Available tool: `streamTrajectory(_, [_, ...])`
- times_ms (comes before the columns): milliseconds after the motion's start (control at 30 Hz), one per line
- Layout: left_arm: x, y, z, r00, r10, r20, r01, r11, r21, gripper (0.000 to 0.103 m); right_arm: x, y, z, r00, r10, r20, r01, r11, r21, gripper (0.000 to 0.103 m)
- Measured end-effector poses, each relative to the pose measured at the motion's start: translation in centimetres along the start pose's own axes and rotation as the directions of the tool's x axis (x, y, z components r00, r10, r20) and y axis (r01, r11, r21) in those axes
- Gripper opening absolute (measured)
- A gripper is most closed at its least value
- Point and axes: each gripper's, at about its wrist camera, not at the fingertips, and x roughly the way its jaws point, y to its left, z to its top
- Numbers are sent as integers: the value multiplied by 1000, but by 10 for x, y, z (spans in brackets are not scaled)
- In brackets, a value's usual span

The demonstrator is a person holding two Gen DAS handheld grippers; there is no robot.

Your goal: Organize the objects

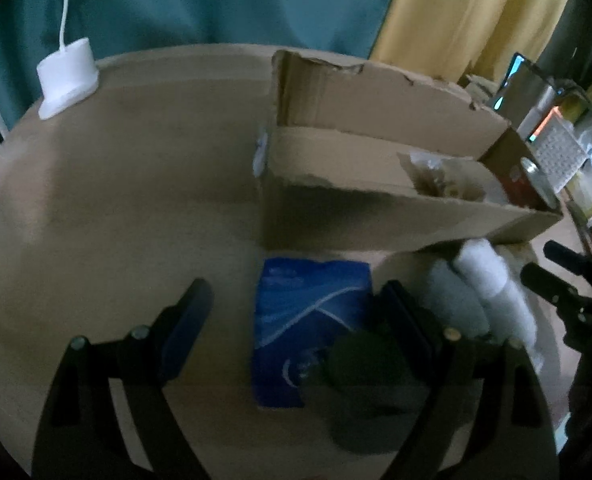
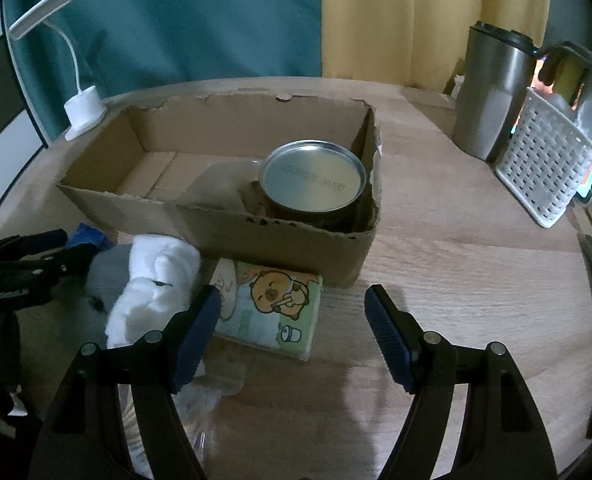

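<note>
Right wrist view: the right gripper (image 2: 291, 336) hovers low with jaws spread over the glossy cartoon tissue pack (image 2: 269, 310) at 12 o'clock, against the torn corrugated cardboard box (image 2: 255, 236); the left gripper (image 1: 291, 328) gapes over a blue packet (image 1: 308, 320).

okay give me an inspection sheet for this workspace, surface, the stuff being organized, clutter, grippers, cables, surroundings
Surface: wooden table, lit dimly.
Job's things: open cardboard box holding a tin can with a metal lid at its right end; outside the box's near wall lie a cartoon tissue pack, rolled white cloths and a blue packet.
Clutter: steel travel mug and white perforated basket at the table's far right; dark round object on the blue packet, too blurred to identify.
Grippers: left gripper open over the blue packet; right gripper open, near the tissue pack.
Cables: nothing seen.
Surroundings: white gooseneck lamp, teal curtain, yellow curtain.
</note>
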Motion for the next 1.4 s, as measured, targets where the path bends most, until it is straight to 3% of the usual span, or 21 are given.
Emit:
streamTrajectory(600, [-2, 14, -1, 998, 54, -18, -52, 996, 76, 86, 20, 8, 4, 998, 34, -55, -35, 999, -22, 77])
streamTrajectory(700, [-5, 16, -3, 999, 42, -20, -40, 997, 67, 75, 18, 9, 3, 998, 33, -56, -35, 999, -26, 72])
streamTrajectory(767, [-6, 17, -4, 999, 42, -22, -41, 997, 66, 74, 17, 8, 2, 998, 35, -55, -37, 999, -25, 72])
streamTrajectory(1067, [-13, 39, -6, 997, 76, -12, -76, 997, 11, 74, 14, 7, 0, 998, 34, -51, -35, 999, -23, 71])
streamTrajectory(1400, [-22, 30, -22, 994, 102, -39, -103, 995, -12, 79, 8, 3, -7, 998, 42, -36, -42, 999, -11, 71])
